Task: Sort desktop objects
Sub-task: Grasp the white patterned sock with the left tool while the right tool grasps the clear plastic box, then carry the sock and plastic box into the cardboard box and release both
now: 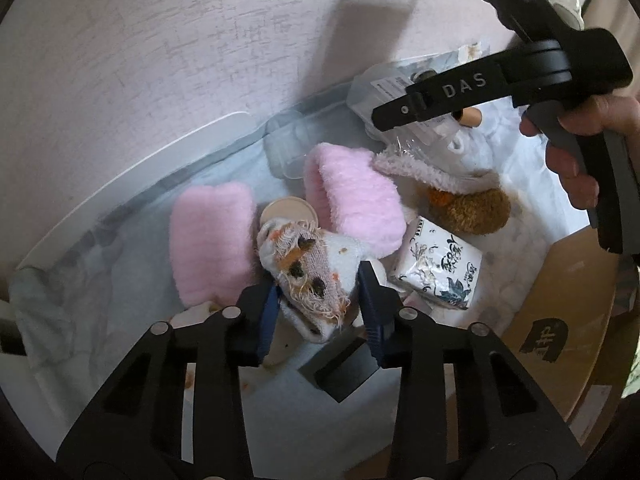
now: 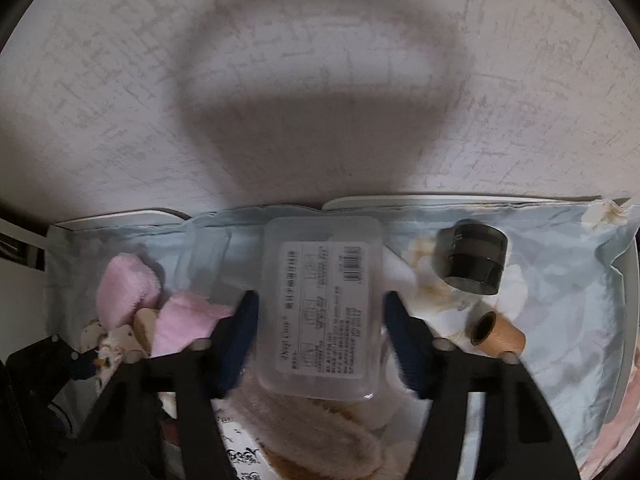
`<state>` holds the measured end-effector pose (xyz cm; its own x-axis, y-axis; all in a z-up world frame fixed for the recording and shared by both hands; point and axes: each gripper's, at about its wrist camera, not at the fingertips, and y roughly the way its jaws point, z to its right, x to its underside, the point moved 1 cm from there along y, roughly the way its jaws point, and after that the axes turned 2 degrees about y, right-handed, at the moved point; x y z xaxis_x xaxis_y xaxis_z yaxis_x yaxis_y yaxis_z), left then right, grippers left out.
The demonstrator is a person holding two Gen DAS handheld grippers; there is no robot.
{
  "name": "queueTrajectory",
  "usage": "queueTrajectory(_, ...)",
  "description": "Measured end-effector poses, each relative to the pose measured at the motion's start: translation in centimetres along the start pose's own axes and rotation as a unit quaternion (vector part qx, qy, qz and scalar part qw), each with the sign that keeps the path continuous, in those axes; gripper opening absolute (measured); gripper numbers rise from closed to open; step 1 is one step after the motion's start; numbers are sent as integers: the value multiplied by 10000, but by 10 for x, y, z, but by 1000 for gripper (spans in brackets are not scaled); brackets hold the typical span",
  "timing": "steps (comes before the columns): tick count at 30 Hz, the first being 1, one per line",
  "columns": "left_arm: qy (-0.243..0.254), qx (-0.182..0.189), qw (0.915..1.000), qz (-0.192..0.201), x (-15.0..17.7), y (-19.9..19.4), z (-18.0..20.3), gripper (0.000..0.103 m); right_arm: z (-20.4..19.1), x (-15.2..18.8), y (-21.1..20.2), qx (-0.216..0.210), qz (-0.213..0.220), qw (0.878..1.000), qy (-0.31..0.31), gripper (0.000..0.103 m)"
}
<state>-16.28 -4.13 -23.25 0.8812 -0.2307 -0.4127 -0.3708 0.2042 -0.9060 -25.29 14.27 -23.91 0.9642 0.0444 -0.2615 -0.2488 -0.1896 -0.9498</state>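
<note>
Against the wall: a pale blue cloth (image 2: 560, 280) covers the surface, and the things to sort lie heaped on it.
Progress: early, by my judgement; nothing shown looks grouped or put away, and both claws are only taking hold of first items.
Left claw (image 1: 320, 304): nearly closed, its blue pads pinching a frayed white sock (image 1: 308, 268) with orange and dark patches.
Right claw (image 2: 318, 340): partly closed around a clear plastic box (image 2: 320, 308); the pads stand at the box's long sides, but whether they press on it I cannot tell.
Sock: soft, worn, threads loose at the edge; it lies between two pink fluffy pieces (image 1: 212, 244), with a round beige lid (image 1: 288, 210) just behind it.
Box: flat, see-through, a printed label with a barcode on top, lying lengthwise toward the wall.
Left to sort: a printed tissue pack (image 1: 436, 268), a brown plush toy (image 1: 476, 208), a dark round jar (image 2: 472, 260), a small wooden cup (image 2: 500, 336) on its side.
Right hand (image 1: 580, 148): seen from the left view, gripping the tool's handle above the heap.
</note>
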Motion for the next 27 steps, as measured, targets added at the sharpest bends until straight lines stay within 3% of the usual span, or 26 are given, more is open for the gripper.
queueTrajectory(9,-141,-138,9996,192,-11,-33,10,32,0,3,-41,-60,269,9996,50,55)
queueTrajectory(16,-558,-247,9971,448,-19,-92,21,32,-2,13,-95,-205,528,9983,-113,55)
queueTrajectory(24,-875,-324,9942,540,2,-153,48,32,-1,65,-174,-427,628,9951,-638,55)
queueTrajectory(27,-1012,-324,9931,498,15,-162,66,32,-18,89,-174,-508,607,9926,-921,55)
